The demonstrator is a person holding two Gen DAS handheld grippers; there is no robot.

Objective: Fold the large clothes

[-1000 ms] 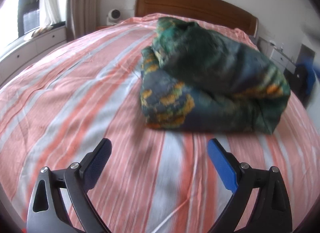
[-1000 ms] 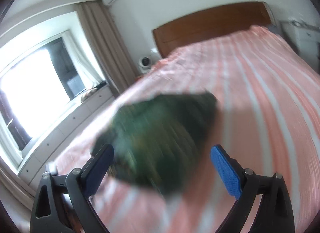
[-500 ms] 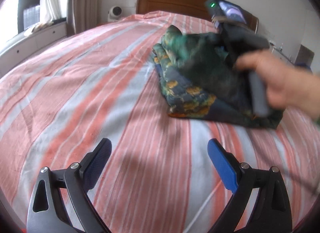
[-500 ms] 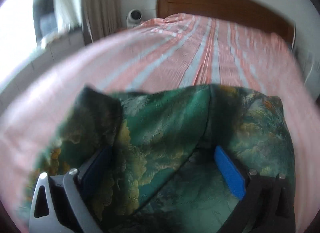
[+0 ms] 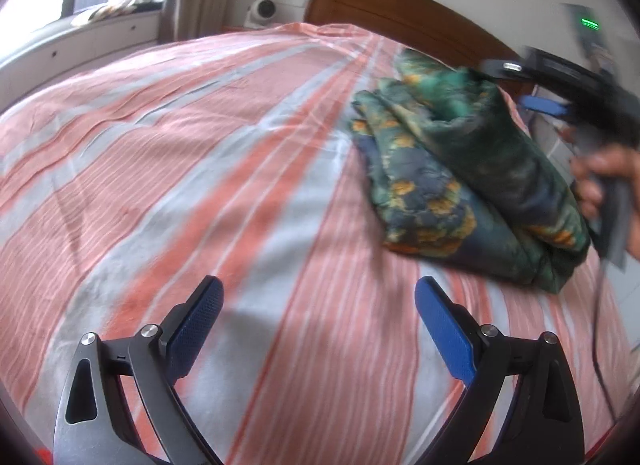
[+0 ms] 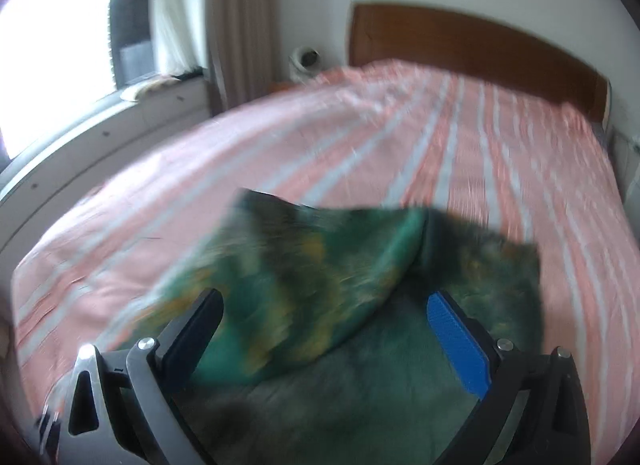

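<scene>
Daylight floods from the window (image 6: 76, 37), blown out to white glare; fisheye bends and darkens the edges; the right wrist view is smeared, probably by motion; soft shadows throughout.

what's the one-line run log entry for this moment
stage: folding | item: folded green floral garment on pink striped bedsheet | left gripper: open, empty | right gripper: open over garment, no grip

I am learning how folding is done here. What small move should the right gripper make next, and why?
Probably ease the right gripper down onto the green patterned garment and close. Its jaws stand open with nothing held, and the garment lies bundled on the striped bed cover.
</scene>
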